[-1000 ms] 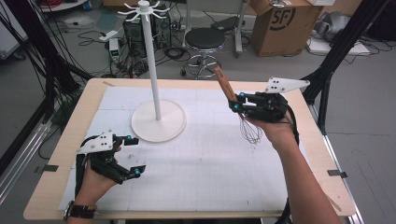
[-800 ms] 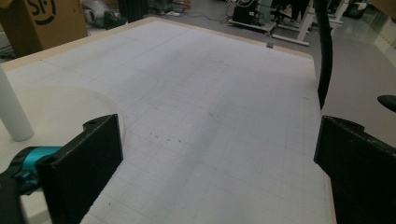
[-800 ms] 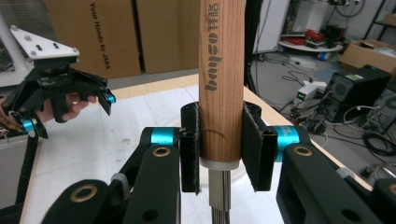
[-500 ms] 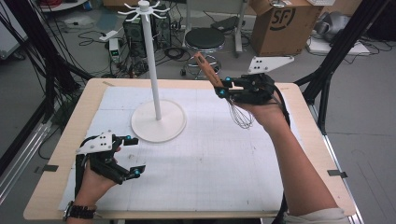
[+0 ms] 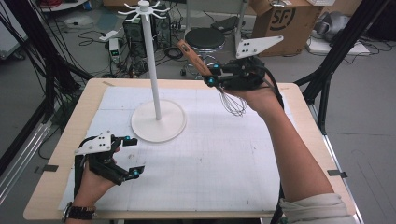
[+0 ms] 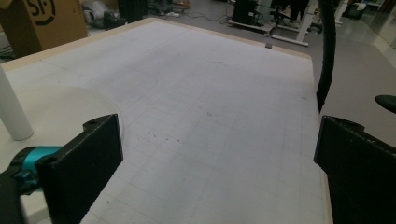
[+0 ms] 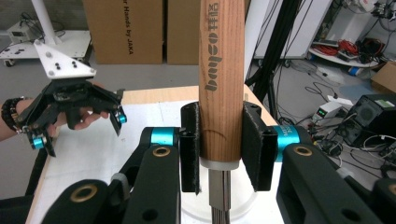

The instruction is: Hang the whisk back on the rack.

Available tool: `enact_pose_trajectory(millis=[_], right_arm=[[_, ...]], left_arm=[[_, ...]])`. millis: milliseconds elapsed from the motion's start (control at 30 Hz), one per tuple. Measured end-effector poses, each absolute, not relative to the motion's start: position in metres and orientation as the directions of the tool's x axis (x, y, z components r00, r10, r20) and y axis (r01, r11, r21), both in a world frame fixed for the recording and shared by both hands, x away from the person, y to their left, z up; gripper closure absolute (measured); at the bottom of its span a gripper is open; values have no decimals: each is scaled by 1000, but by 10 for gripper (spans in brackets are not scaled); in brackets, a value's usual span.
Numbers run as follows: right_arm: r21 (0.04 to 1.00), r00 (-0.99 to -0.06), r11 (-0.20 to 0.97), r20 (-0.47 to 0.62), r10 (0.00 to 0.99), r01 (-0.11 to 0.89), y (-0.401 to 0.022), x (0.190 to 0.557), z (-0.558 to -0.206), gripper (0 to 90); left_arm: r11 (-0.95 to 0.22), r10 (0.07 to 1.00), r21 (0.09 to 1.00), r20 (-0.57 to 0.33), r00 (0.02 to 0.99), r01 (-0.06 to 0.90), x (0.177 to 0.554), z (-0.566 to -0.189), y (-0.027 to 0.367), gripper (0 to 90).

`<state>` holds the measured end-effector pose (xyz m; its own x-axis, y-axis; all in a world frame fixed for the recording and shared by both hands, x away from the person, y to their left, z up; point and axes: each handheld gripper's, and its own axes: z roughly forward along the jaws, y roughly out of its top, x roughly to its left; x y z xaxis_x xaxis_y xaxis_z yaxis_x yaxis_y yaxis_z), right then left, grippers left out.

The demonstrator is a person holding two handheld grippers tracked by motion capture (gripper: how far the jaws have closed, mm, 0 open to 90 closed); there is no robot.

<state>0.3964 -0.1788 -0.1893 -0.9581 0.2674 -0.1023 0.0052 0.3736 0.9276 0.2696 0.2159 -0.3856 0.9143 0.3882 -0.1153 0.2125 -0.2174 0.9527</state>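
We have the wooden-handled whisk (image 5: 205, 70) clamped by its handle in the right gripper (image 5: 212, 77), raised above the table's (image 5: 308, 116) far right corner, so we judge the hanging step in hand: next its handle tip must reach a hook on the white hanging stand (image 5: 147, 46). Our left gripper (image 5: 133, 156), jaws apart and empty, rests near the front left corner, leaving the table's middle open.

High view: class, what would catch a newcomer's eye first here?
The wooden-handled wire whisk stands out, lifted above the table's far right, clamped in the right gripper with its wire loops hanging down. Next, the tall white hook stand on a round base at centre-left. The left gripper rests open near the front-left.
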Motion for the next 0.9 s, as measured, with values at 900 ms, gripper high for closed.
enact_pose_trajectory(millis=[900], right_arm=[[932,-965,362,-126,231,-35,-130,416,-166,708]], left_arm=[[-215,386,953,-119,915,215,269,-386,216,17]])
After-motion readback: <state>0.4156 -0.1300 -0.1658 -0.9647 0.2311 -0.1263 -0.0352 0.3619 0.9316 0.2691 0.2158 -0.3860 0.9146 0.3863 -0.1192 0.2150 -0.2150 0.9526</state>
